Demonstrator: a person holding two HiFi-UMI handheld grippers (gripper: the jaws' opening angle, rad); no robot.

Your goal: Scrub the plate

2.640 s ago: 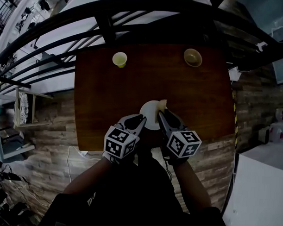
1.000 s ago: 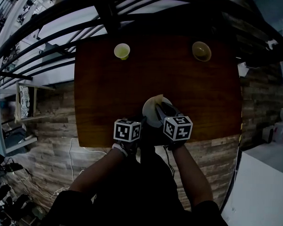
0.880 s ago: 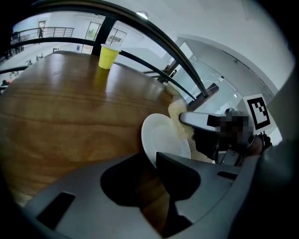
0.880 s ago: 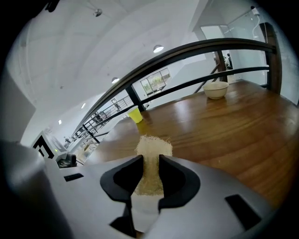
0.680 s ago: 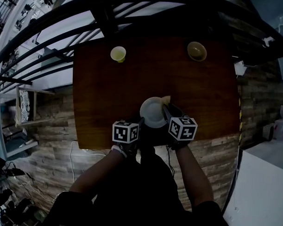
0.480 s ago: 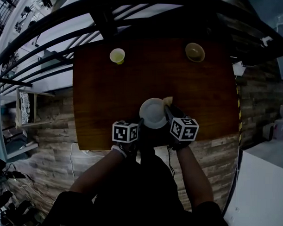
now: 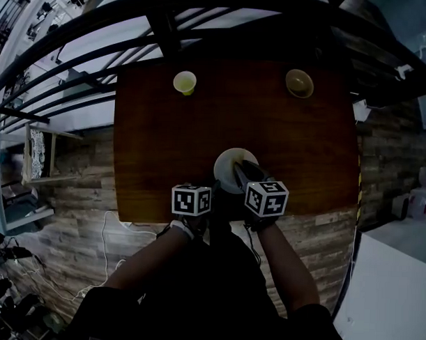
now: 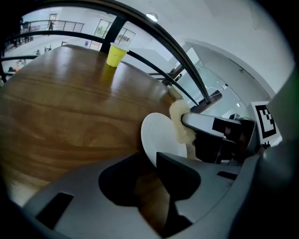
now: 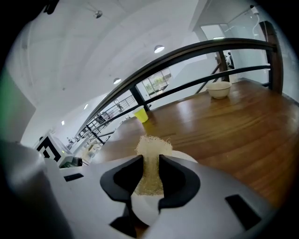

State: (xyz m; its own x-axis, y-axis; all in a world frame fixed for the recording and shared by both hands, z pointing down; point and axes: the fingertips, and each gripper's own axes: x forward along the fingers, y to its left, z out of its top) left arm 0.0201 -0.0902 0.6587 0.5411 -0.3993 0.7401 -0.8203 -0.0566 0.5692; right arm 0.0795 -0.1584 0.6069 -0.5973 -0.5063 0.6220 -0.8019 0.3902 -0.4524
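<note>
Ahead of me a yellow cup [image 7: 185, 82] stands at the wooden table's [image 7: 158, 136] far left corner, a tan bowl [image 7: 300, 82] at its far right, well apart. A dark railing [image 7: 100, 19] runs beyond them.

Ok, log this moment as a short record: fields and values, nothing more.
left tongs: shut on the rim of the white plate
right tongs: shut on a beige scrub pad
contact: scrub pad lies against the plate
table: wooden
far edge: yellow cup at left, beige bowl at right
</note>
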